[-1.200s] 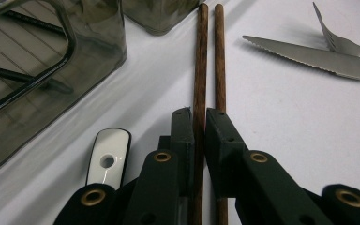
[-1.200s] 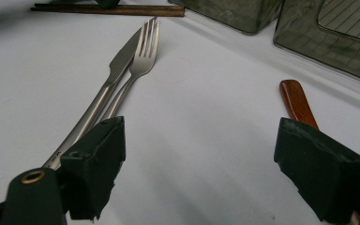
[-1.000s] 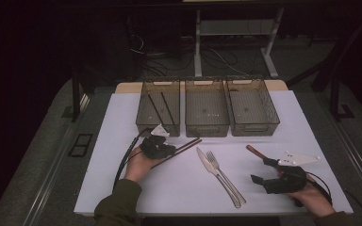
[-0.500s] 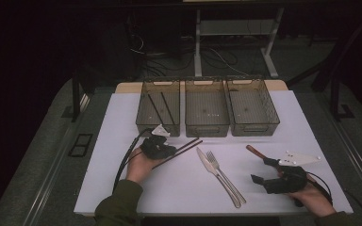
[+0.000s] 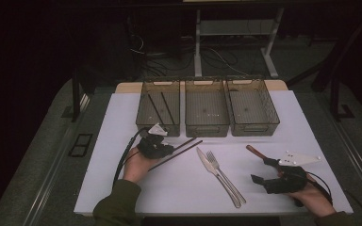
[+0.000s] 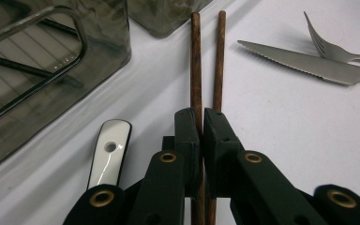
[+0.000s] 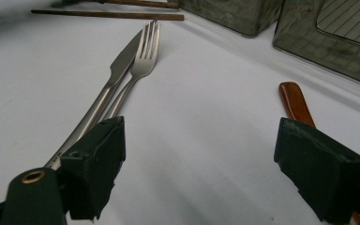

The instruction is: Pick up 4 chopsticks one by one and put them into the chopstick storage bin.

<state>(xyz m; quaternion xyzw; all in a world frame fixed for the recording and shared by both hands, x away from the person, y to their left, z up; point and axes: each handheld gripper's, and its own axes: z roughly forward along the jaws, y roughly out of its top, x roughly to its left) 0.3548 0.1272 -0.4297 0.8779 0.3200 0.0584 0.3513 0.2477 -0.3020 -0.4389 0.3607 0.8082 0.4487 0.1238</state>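
Observation:
On the white table top, my left gripper [image 5: 168,148] [image 6: 200,123] is shut on a pair of brown wooden chopsticks [image 5: 185,147] [image 6: 196,61]. They lie flat and point away toward the bins. My right gripper [image 5: 260,170] [image 7: 199,154] rests open near the table's right front, with nothing between its jaws. A steel knife [image 5: 211,168] [image 7: 122,63] and fork [image 5: 227,176] [image 7: 146,47] lie side by side in the middle, left of the right gripper. A brown-handled utensil [image 5: 254,151] [image 7: 294,102] lies by its far jaw.
Three smoky clear bins stand in a row at the back: the left bin [image 5: 143,109] [image 6: 98,42] holds two black sticks, and beside it are the middle bin [image 5: 206,129] and the right bin [image 5: 274,113]. A shiny flat handle [image 6: 108,154] with a hole lies beside the left jaws.

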